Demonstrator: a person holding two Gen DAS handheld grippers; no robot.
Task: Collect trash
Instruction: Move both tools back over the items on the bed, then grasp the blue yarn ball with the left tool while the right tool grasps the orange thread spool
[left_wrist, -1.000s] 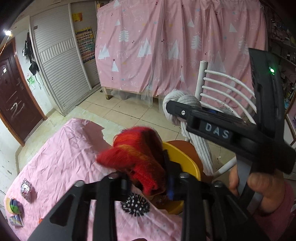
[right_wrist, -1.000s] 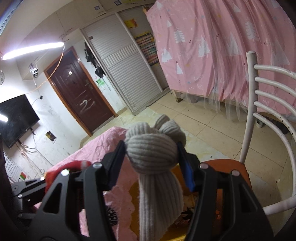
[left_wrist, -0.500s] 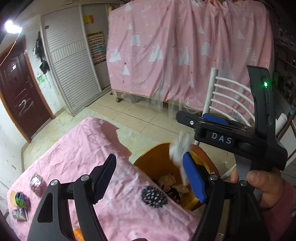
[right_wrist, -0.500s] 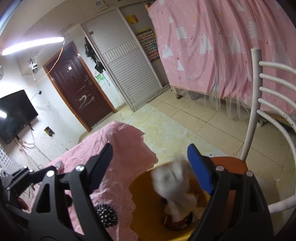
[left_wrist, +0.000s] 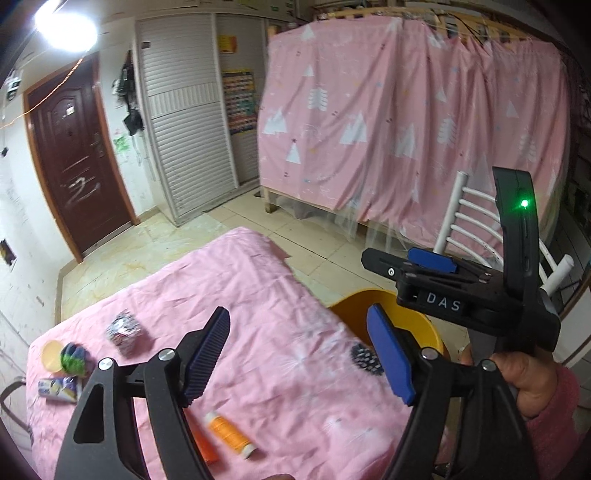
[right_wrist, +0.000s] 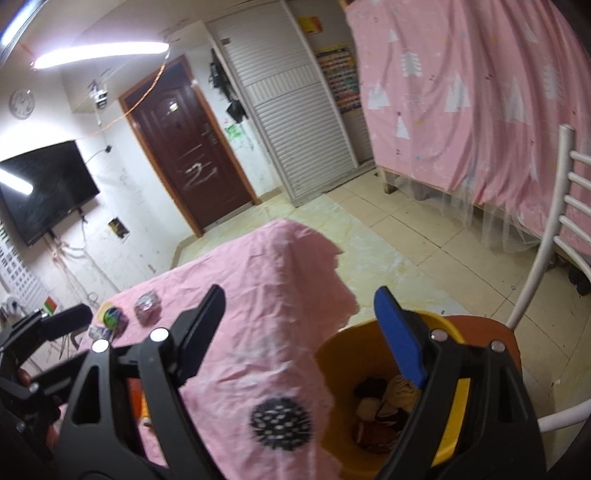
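both grippers are empty right now. the left gripper (left_wrist: 299, 354) has its jaws spread wide with nothing between them, having just been opening, and the right gripper (right_wrist: 303, 336) looks the same, wide apart and holding nothing. the yellow bin (right_wrist: 454, 435) sits on the orange chair seat (right_wrist: 502, 339) just off the edge of the table (left_wrist: 258, 280), and there's already a pile of crumpled stuff down in it, so i'd say this is the gap between one drop and the next pickup. what's left on the pink cloth: an orange thread spool (left_wrist: 229, 434) close to the left gripper, a crinkly wrapped cube (left_wrist: 127, 332) farther back, a green and blue ball (left_wrist: 74, 358) next to a yellow lid (left_wrist: 51, 352), and a small packet (left_wrist: 59, 387) near the far corner. next move is probably swinging back over the table, and the spool looks like the easy grab. it's round though, so it could roll if nudged.
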